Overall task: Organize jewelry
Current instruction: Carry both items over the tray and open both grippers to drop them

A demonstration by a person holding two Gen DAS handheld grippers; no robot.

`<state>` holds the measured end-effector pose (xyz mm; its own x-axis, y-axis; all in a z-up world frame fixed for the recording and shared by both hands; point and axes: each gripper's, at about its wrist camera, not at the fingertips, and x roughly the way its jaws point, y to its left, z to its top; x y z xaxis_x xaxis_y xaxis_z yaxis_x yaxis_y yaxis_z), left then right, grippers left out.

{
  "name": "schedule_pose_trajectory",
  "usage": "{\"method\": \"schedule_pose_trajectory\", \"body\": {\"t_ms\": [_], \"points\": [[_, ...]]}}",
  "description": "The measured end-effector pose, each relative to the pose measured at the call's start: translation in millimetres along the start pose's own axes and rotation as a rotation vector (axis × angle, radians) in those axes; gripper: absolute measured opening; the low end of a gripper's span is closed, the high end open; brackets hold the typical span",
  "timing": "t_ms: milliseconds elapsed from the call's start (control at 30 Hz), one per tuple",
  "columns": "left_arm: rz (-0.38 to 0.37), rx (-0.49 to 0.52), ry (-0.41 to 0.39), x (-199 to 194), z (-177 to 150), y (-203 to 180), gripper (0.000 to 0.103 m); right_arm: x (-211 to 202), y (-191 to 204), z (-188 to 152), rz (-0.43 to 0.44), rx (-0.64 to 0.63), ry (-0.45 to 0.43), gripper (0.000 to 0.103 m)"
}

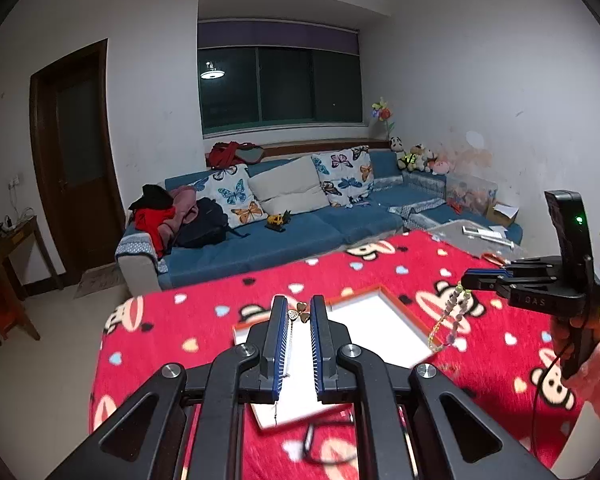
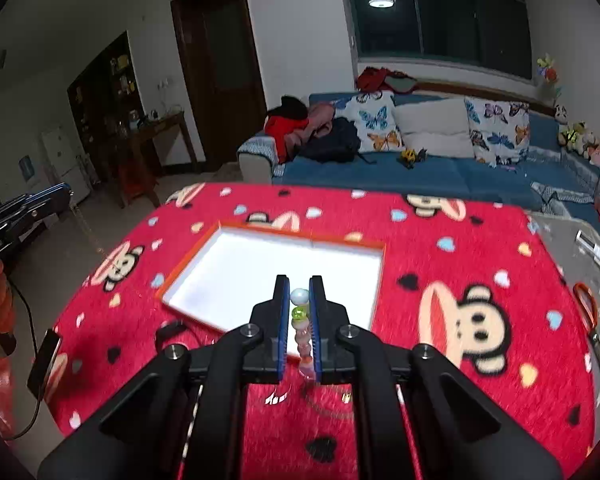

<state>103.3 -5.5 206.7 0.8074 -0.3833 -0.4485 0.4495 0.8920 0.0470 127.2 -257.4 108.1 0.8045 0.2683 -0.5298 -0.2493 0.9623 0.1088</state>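
Note:
My left gripper [image 1: 299, 316] is shut on a thin chain necklace [image 1: 300, 313] with a gold clover pendant; its chain hangs down over the white tray [image 1: 376, 316] with an orange rim. My right gripper [image 2: 299, 300] is shut on a beaded bracelet [image 2: 300, 314] of pale, green and pink beads, held above the tray's [image 2: 188, 256] near edge. In the left wrist view the right gripper [image 1: 469, 280] is at the right, with the bracelet [image 1: 450, 320] dangling from it above the tray's right side. The left gripper [image 2: 56, 196] shows at the left edge of the right wrist view, its chain hanging faintly.
The tray lies on a red cartoon-monkey blanket [image 2: 440, 280] covering the table. Orange-handled scissors [image 2: 588, 308] lie at the table's right edge. A dark object [image 2: 44, 356] with a cable sits at the left edge. A blue sofa [image 1: 300, 224] stands beyond the table.

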Motion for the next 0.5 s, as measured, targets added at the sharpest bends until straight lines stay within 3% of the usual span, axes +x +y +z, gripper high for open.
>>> {"method": "schedule_pose_trajectory", "body": {"t_ms": [233,500], "points": [[0.018,0.018,0.031,46,27,20,0.011,19,-5,20,-0.015,-0.006,-0.007,0.010],[-0.009,-0.015,0.148,108,-10,28,0.011,62,-13,-7,-0.029,0.012,0.099,0.010]]}}
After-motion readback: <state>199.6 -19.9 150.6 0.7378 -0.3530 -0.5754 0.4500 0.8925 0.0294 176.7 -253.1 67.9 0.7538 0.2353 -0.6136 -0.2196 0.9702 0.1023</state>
